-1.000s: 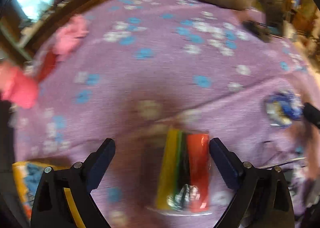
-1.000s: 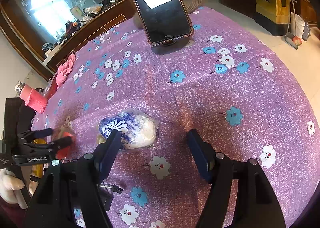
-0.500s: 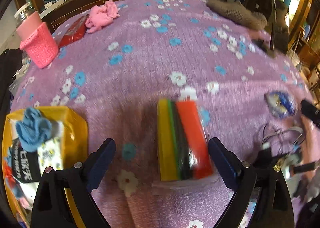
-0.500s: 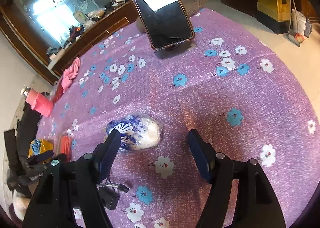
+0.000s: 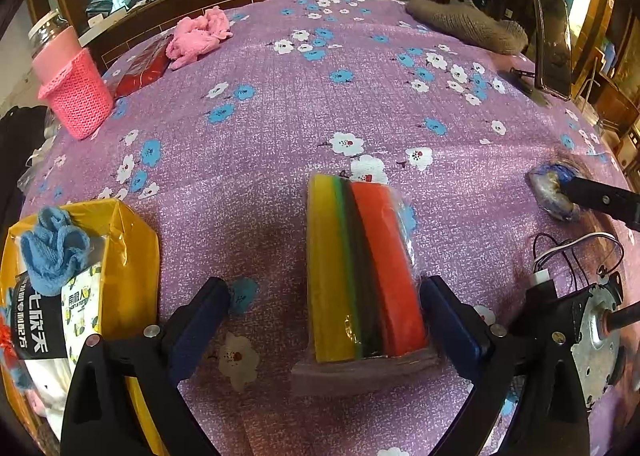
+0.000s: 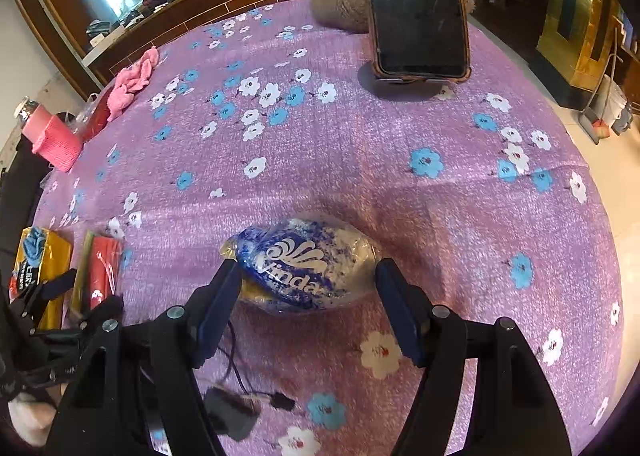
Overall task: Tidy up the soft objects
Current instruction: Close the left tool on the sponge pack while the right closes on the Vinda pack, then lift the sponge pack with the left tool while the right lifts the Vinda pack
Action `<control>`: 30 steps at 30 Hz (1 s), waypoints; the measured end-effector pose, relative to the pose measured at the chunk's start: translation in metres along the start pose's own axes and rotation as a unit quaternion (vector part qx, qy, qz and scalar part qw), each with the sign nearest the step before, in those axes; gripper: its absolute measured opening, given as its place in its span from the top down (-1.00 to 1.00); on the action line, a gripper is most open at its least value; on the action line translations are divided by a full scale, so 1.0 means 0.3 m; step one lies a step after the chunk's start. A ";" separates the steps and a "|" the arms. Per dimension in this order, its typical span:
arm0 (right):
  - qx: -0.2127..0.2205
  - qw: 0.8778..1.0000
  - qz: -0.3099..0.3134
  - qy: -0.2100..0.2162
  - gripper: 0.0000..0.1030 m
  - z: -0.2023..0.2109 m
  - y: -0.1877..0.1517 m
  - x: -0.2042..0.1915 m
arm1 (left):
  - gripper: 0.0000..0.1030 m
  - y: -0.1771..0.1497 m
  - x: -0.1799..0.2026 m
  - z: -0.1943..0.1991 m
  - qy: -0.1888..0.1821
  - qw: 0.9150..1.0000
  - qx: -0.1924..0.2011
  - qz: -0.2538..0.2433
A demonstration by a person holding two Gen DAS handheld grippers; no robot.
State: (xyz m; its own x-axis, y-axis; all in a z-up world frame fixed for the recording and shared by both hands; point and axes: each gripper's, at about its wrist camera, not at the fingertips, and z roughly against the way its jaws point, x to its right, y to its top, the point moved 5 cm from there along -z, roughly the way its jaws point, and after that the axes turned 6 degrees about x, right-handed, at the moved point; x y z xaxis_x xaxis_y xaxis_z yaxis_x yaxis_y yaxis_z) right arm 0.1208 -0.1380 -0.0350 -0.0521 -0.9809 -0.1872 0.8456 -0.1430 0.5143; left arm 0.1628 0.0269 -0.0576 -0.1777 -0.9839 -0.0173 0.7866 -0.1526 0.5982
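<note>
A plastic-wrapped pack of sponges (image 5: 362, 268), yellow, green and orange, lies on the purple flowered cloth between the open fingers of my left gripper (image 5: 326, 314); its near end sits against the right finger. A blue-and-white Vinda tissue pack (image 6: 306, 266) lies between the open fingers of my right gripper (image 6: 310, 302), which straddle it. The tissue pack also shows in the left wrist view (image 5: 554, 192). The sponge pack also shows in the right wrist view (image 6: 100, 270).
A yellow bag (image 5: 132, 256) with a blue cloth (image 5: 54, 250) and packets sits at the left. A pink knitted cup (image 5: 76, 96), pink cloth (image 5: 198, 36), red packet (image 5: 142, 70), brown knit (image 5: 468, 26) and a phone on a stand (image 6: 418, 4) lie farther back.
My left gripper has pulled back and the sponge pack now lies sharply between its fingers. My right gripper has moved forward so its fingers now flank the tissue pack.
</note>
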 end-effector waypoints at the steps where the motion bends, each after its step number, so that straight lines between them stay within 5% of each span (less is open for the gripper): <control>1: -0.002 1.000 0.000 -0.001 -0.33 -0.004 0.005 -0.003 | -0.93 -0.001 -0.001 0.001 -0.001 1.000 0.002 0.000; 13: -0.016 1.000 0.002 -0.025 -0.46 -0.048 0.014 -0.022 | -0.99 -0.011 -0.006 0.001 -0.003 1.000 0.018 0.003; 30: 0.007 1.000 -0.010 0.005 -0.33 -0.011 0.000 -0.006 | -0.99 -0.018 -0.012 -0.001 -0.009 0.999 0.033 0.006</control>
State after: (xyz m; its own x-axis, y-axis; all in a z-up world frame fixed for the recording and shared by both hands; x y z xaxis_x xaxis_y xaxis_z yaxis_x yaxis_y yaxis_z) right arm 0.1225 -0.1359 -0.0374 -0.0632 -0.9765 -0.2062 0.8373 -0.1643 0.5215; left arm 0.1594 0.0312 -0.0611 -0.1795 -0.9837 0.0049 0.7485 -0.1333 0.6497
